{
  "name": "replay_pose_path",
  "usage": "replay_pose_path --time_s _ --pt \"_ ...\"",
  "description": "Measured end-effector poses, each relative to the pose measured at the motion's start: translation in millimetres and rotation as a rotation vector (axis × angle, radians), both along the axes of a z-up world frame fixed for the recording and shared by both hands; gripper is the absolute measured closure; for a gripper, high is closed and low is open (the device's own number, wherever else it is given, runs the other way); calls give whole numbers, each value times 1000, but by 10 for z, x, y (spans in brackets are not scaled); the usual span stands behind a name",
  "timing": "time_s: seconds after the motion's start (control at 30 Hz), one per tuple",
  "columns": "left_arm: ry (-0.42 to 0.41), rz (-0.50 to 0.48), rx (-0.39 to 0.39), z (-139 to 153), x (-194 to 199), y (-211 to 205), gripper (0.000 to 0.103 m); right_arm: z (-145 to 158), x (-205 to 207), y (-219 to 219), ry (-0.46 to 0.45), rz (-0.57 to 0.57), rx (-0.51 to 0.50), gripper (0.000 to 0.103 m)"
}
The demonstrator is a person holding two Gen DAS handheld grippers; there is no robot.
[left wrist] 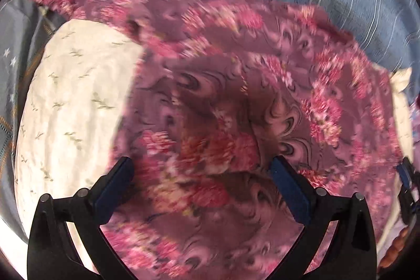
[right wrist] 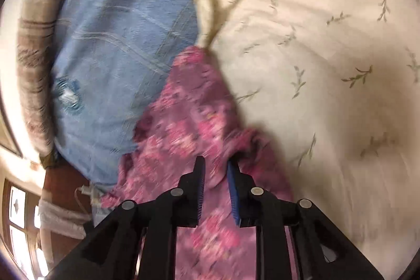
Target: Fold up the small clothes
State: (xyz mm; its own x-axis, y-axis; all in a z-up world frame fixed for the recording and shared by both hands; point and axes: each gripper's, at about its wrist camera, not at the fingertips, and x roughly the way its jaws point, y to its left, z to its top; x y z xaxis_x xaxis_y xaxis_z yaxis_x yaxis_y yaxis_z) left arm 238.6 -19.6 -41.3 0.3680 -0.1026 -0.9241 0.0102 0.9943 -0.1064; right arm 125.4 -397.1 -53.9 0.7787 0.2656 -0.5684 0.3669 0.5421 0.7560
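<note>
Grasp step: right gripper [right wrist: 215, 169] jaws narrowed around pink cloth [right wrist: 183, 122] edge; left gripper [left wrist: 202, 169] jaws apart above it. Next: left grabs an edge, then fold.

left tool [left wrist: 200, 169] wide — right tool [right wrist: 215, 164] narrowed

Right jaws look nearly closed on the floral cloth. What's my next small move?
Probably close the left gripper on the floral cloth below it: its jaws stand wide open over the fabric, while the right gripper already has a fold between its narrowed jaws.
</note>
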Motion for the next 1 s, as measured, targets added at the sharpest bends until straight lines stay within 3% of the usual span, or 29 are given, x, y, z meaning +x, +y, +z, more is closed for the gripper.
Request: replay_pose_path --time_s 0.13,0.23,0.27,0.3,0.33,0.5,0.6,0.67,0.77,0.83,1.0 --pt "-11 49 6 74 -28 229 0 122 -14 181 -52 37 -77 76" --pt "17 54 -5 45 -78 372 0 -87 168 241 78 45 -154 78" --pt "11 56 -22 64 -122 455 0 -175 220 263 140 57 -158 83" --pt "-4 60 -40 103 -172 577 0 -150 192 291 128 38 -168 83" --pt "-21 68 -49 142 -193 693 0 -101 169 320 129 34 -180 80" --pt "-60 177 -91 333 -268 1448 0 328 213 725 64 135 -257 80" --pt "-86 236 -102 384 -407 1855 0 682 537 1303 -14 296 -344 77" --pt "-112 255 -127 427 -518 2080 0 865 853 1808 -50 417 -405 68" --pt "-119 306 -165 492 -300 2361 0 985 1283 2539 -68 543 -503 66" --pt "-125 324 -163 524 34 2413 0 924 1375 2874 -75 574 -512 66" --pt "-134 411 -185 485 1013 2753 0 528 1285 3235 -37 658 -530 66"
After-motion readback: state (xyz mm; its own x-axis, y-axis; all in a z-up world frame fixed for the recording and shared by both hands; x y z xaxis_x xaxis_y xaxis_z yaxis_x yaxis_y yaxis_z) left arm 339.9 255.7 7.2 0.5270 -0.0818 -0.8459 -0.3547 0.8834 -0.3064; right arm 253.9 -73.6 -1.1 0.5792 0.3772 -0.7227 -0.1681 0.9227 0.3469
